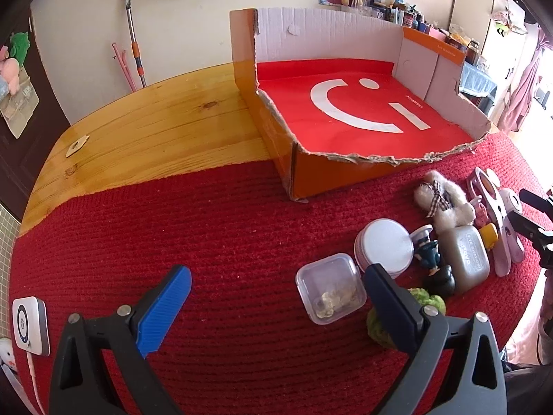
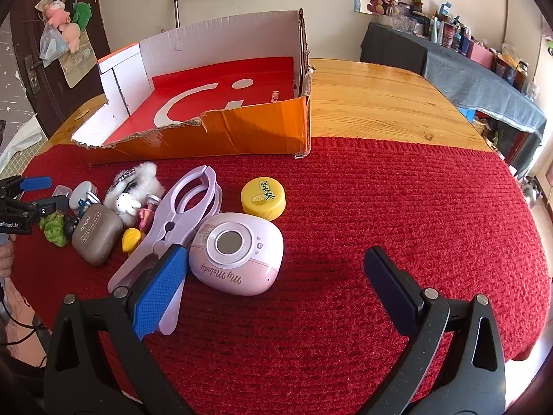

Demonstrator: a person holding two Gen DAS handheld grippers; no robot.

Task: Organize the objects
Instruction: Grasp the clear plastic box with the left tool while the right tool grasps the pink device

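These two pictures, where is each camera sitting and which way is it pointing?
Left wrist view: sits on the left gripper, low over the red mat, facing the cardboard box; its own two open fingers show, and the other gripper at the right edge.
Right wrist view: sits on the right gripper, facing the same box from its other side, over the pink My Melody device; its open fingers show, and the left gripper at the left edge.
Shared: box, mat, the white plush and grey case.
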